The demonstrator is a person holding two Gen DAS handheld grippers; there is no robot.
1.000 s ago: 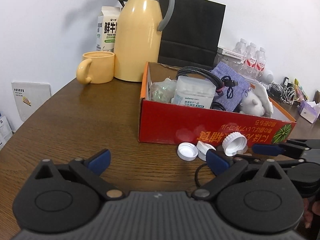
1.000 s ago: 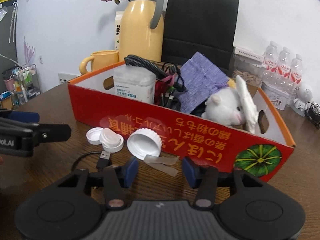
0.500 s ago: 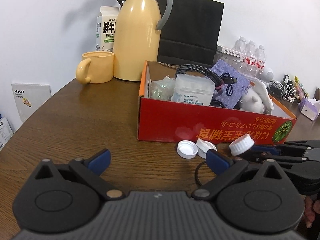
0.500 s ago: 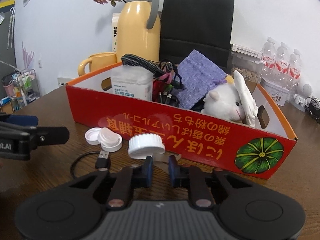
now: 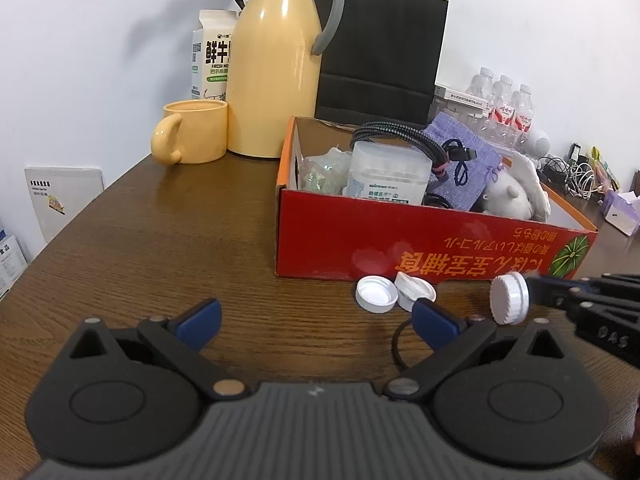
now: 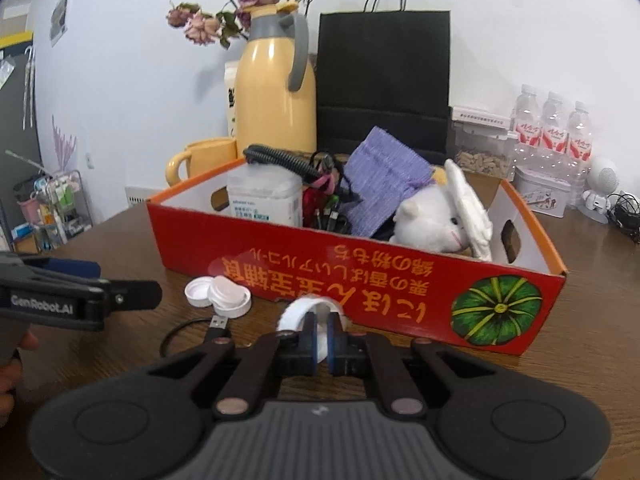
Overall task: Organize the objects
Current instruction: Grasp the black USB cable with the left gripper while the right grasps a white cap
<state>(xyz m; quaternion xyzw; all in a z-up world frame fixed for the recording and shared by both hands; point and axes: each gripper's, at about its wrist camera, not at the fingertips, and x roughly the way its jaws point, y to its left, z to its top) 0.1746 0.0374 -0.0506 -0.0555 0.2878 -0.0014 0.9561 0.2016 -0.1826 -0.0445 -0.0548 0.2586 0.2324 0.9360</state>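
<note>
The right gripper has just closed on a white cap (lifted, tilted); the left gripper gapes empty, two caps beyond its right finger.

yellow jug, mug, black bag, perhaps milk carton.

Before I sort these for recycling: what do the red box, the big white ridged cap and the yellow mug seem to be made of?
The red printed box looks like cardboard: raw brown inside, folded edges, a punched handle hole. The large white ridged cap, pinched in the right tongs, looks like moulded matte plastic with knurled sides. The yellow mug seems to be glazed ceramic, going by its glossy highlights and thick wall, though enamel cannot be excluded.
</note>
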